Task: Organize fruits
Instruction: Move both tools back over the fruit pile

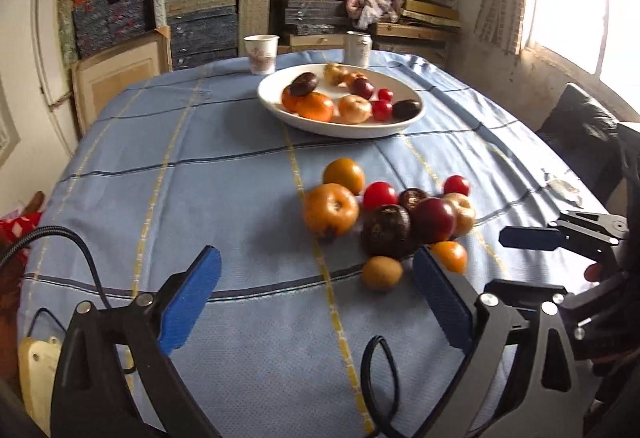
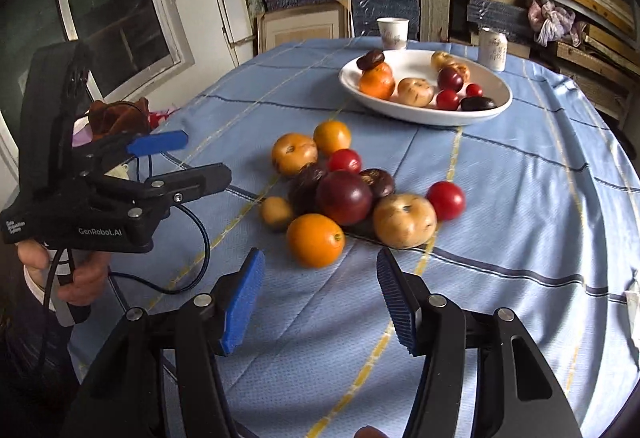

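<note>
A pile of loose fruit lies mid-table on the blue cloth: a yellow-orange apple [image 1: 330,213], dark plums [image 1: 433,220], red tomatoes [image 1: 379,194], a kiwi [image 1: 382,273] and an orange [image 2: 316,240]. Further back, the white plate [image 1: 340,129] holds several more fruits. My left gripper [image 1: 316,258] is open wide just short of the pile, the kiwi close to its right pad without touching. My right gripper [image 2: 320,258] is open, its tips just in front of the orange and a pale apple [image 2: 405,220]. Nothing is held.
A paper cup [image 1: 261,53] and a white can [image 1: 358,47] stand behind the plate. Shelves stacked with boxes fill the back wall. A black cable [image 1: 380,378] trails on the cloth near me. A hand holds the left gripper [image 2: 180,157] at the table's left edge.
</note>
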Available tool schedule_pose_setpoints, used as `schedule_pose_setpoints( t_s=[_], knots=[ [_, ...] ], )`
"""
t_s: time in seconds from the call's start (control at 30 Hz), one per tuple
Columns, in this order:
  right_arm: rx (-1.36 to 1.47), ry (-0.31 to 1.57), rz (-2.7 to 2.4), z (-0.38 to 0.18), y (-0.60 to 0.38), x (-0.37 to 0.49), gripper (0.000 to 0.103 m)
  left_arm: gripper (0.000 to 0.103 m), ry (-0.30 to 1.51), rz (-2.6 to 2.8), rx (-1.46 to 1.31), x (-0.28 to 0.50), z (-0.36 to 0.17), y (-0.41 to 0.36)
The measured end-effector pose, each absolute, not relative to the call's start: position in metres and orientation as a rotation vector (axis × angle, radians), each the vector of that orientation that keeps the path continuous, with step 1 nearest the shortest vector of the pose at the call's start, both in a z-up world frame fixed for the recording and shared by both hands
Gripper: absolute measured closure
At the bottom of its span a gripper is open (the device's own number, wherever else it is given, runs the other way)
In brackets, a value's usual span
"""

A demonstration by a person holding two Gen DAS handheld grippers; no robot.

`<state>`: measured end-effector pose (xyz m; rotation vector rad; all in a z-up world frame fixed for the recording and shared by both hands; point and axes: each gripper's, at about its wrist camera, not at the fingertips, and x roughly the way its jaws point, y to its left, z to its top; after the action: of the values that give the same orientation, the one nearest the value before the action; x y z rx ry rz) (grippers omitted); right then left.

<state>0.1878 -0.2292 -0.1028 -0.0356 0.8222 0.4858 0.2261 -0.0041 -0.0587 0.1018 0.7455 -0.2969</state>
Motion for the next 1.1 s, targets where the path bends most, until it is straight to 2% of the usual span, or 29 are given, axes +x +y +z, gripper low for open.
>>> schedule_pose_setpoints(
  t_s=[0.23,0.4,0.77,0.9,1.1],
  knots=[
    [-0.041,0.876,0.474,-0.112,-0.215,0.203,0.044,0.008,0.735,-0.266,0.108,0.223,-0.058,0.001],
    [-0.029,0.903,0.484,-0.117,-0.214,0.212,0.052,0.008,0.726,-0.261,0.084,0.222,-0.053,0.007],
    [-0.007,0.945,0.490,-0.123,-0.212,0.225,0.054,0.007,0.726,-0.238,0.079,0.224,-0.053,0.010],
    [0.003,0.959,0.510,-0.126,-0.211,0.227,0.064,0.007,0.727,-0.239,0.078,0.224,-0.054,0.010],
    [0.012,0.934,0.511,-0.120,-0.216,0.219,0.065,0.008,0.697,-0.231,0.080,0.223,-0.051,0.011]
  ],
)
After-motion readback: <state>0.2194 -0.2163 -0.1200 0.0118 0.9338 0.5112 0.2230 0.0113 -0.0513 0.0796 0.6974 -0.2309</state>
